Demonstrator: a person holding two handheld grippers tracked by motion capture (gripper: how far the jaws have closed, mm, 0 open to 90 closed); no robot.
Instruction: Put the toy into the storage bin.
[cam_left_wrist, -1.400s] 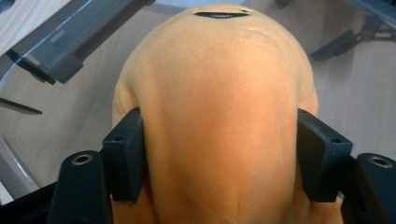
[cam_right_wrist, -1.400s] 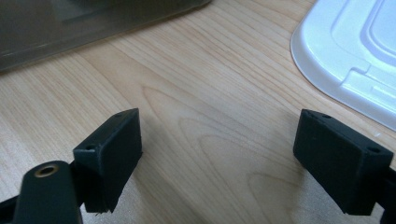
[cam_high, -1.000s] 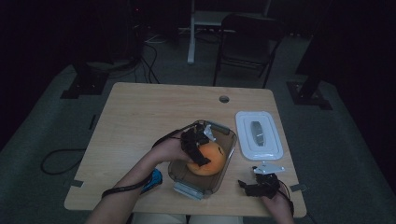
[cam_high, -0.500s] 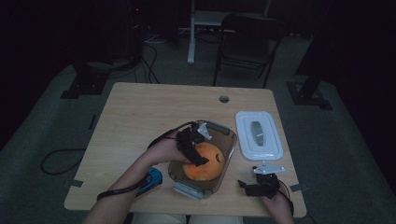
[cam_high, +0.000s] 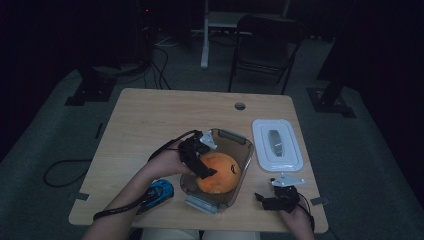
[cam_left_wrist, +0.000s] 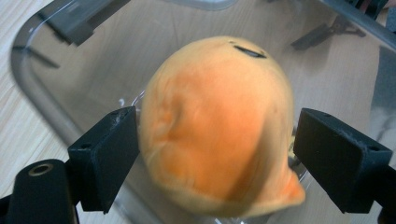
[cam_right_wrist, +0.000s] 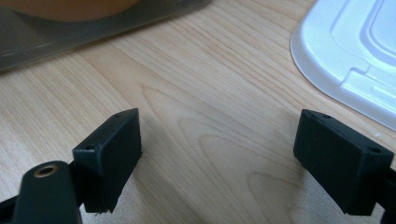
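An orange plush toy (cam_high: 222, 174) (cam_left_wrist: 215, 126) lies in a clear plastic container (cam_high: 239, 141) (cam_left_wrist: 42, 51) at the table's front middle. My left gripper (cam_high: 204, 169) (cam_left_wrist: 217, 154) reaches in over the container's left rim. Its jaws stand open on either side of the toy: the left pad is at the toy's edge, and a thin gap shows at the right pad. My right gripper (cam_high: 276, 199) (cam_right_wrist: 217, 154) rests near the front right edge, open over bare wood with nothing between its jaws.
The container's white lid (cam_high: 277, 145) (cam_right_wrist: 355, 51) lies flat to its right. A small blue object (cam_high: 161, 191) sits by my left forearm near the front edge. A cable hole (cam_high: 240, 106) marks the table's far side. A chair (cam_high: 265, 45) stands beyond the table.
My left gripper has drawn slightly leftward off the toy, and more of the orange plush shows. The toy stays in the container. The right gripper has kept still.
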